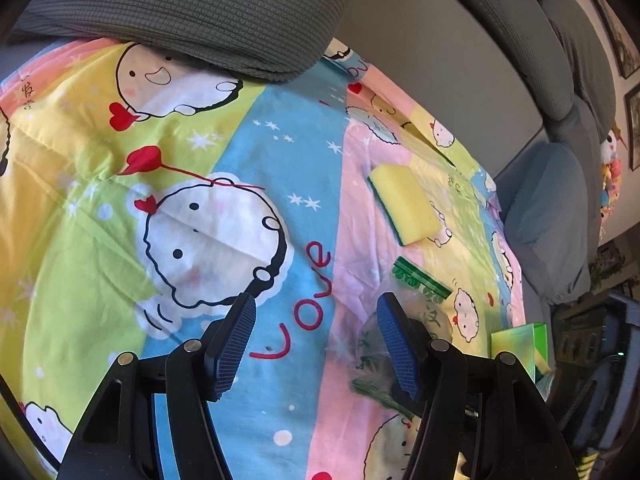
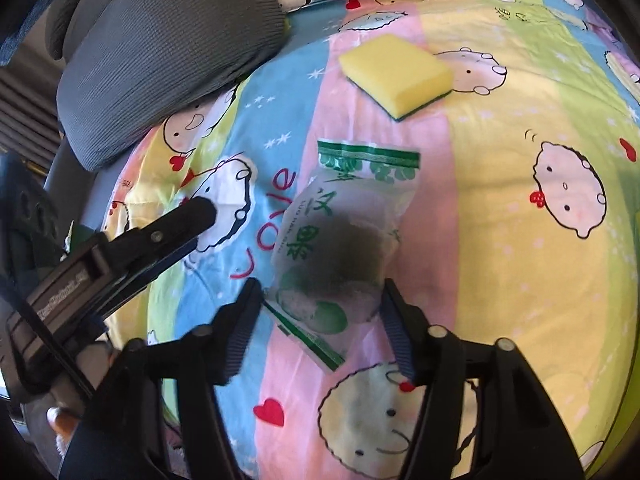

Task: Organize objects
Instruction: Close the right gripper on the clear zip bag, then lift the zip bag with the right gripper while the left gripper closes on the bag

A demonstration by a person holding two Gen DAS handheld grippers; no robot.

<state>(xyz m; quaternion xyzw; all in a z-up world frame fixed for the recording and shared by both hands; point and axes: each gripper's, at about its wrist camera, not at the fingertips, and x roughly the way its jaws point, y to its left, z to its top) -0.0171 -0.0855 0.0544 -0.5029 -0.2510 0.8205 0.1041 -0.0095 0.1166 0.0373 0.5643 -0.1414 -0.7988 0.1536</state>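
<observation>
Cartoon quilt (image 2: pixel 500 280) on sofa; right gripper (image 2: pixel 320 312) jaws wide around snack bag (image 2: pixel 340 232), sponge (image 2: pixel 396 76) beyond bag; left gripper (image 1: pixel 316 340) wide, empty; slick film may slip

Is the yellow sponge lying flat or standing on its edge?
Flat: the yellow rectangular sponge rests broad face up, green scouring layer underneath, on the colourful cartoon-printed bedsheet.

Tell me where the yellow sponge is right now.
The yellow sponge lies flat on the cartoon bedspread, in the upper middle of the right wrist view, just beyond the green-printed plastic packet and right of the grey pillow.
</observation>
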